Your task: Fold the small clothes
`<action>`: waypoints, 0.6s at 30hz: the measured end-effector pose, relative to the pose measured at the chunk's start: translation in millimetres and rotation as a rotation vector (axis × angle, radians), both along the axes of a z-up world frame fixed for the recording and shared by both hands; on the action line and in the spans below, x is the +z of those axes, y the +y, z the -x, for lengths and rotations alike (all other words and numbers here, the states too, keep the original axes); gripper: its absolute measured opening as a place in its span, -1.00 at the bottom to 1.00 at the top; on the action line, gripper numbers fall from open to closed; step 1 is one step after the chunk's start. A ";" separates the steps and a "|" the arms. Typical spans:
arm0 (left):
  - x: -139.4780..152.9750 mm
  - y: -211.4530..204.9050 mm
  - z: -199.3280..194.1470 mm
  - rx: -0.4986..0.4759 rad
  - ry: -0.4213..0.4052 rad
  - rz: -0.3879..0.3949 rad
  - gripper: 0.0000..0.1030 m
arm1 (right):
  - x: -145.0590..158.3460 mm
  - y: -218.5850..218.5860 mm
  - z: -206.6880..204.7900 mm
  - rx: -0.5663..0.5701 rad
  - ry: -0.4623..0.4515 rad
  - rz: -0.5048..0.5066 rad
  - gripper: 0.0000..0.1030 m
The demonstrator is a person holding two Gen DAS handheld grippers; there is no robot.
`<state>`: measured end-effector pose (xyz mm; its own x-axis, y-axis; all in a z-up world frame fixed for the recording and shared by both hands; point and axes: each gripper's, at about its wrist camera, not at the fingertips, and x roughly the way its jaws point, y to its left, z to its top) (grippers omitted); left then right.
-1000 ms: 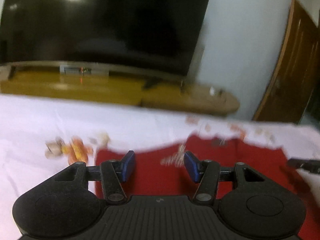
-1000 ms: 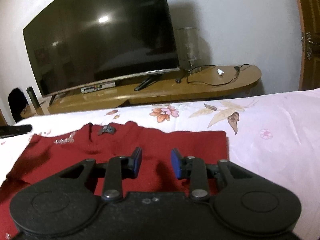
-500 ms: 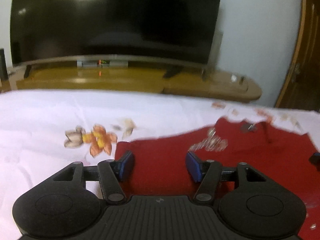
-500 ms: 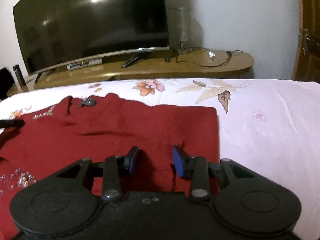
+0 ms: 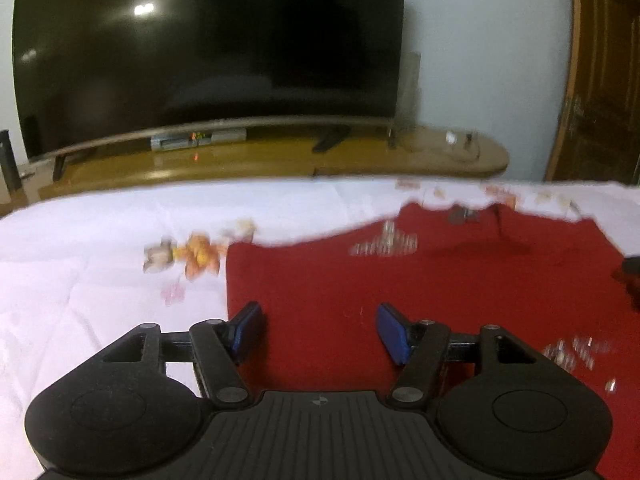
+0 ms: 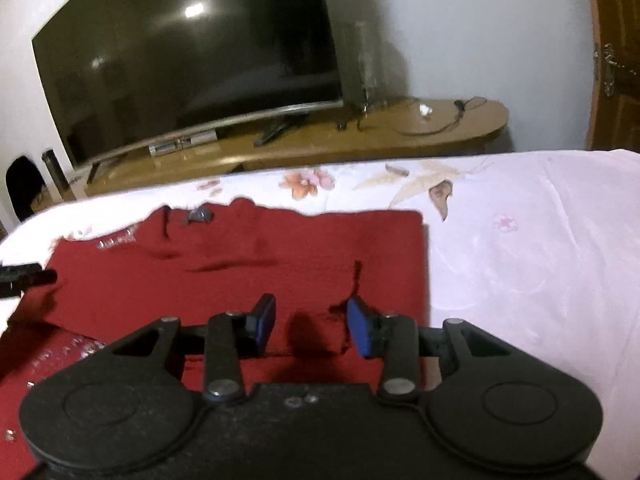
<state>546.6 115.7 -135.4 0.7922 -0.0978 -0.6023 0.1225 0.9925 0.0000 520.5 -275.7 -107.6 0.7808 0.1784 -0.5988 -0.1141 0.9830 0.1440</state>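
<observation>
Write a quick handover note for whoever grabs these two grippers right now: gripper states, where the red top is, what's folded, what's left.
Left gripper: jaws opening, nothing pinched, over the left edge of the red top.
Right gripper: jaws opening, empty, over the top's right part, beside a small pucker in the cloth.
The top lies flat on the floral sheet with its neckline towards the TV. Both side edges look straight, so the sides seem folded in; sequinned fabric shows near its lower corner.
Left: regrip the near edge, fold it up towards the neckline, smooth the creases.
</observation>
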 end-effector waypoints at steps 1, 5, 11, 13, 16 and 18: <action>-5.9 0.1 -1.5 0.008 0.026 -0.010 0.25 | -1.7 -0.3 0.3 -0.003 0.010 0.005 -0.20; -2.8 -2.4 1.9 0.057 0.027 0.003 0.26 | -12.7 4.2 -8.0 0.006 0.090 -0.014 -0.30; -5.2 1.4 13.2 0.076 0.031 -0.017 0.28 | -0.5 0.4 4.7 0.049 0.045 -0.070 -0.79; -8.8 4.6 11.5 0.102 0.042 -0.006 0.50 | -2.9 1.1 6.0 0.056 0.064 -0.043 -0.79; -2.4 7.8 18.0 0.142 0.030 0.004 0.50 | -13.9 -1.6 -0.1 0.045 0.084 -0.026 -0.74; -4.7 0.9 23.3 0.121 0.037 -0.058 0.50 | -5.0 -3.6 6.1 0.015 0.049 -0.020 -0.34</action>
